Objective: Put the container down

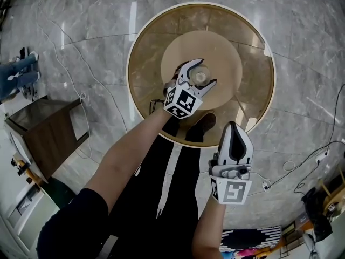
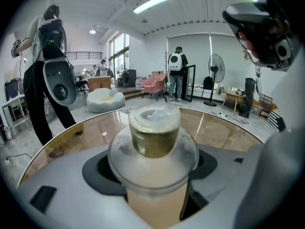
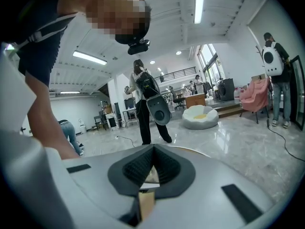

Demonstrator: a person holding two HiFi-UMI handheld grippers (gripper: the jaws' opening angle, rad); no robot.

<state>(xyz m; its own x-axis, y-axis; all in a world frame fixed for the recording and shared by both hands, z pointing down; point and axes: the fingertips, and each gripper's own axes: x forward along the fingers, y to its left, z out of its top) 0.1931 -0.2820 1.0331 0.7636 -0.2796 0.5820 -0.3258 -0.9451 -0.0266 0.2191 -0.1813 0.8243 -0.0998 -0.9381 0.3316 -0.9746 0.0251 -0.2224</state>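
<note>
My left gripper (image 1: 197,77) is shut on a small clear container (image 1: 201,75) over the middle of a round brown glass table (image 1: 141,47). In the left gripper view the container (image 2: 153,136) fills the gap between the jaws; it has a clear domed lid and a yellowish inside. I cannot tell whether its base touches the tabletop (image 2: 224,128). My right gripper (image 1: 233,127) hangs by the table's near edge, shut, with nothing between its dark pads (image 3: 138,168).
A dark wooden cabinet (image 1: 46,128) stands on the marble floor at the left, with cables (image 1: 81,74) trailing past it. A person in jeans (image 1: 19,74) is at the far left. Further cables and a plug (image 1: 302,166) lie at the right.
</note>
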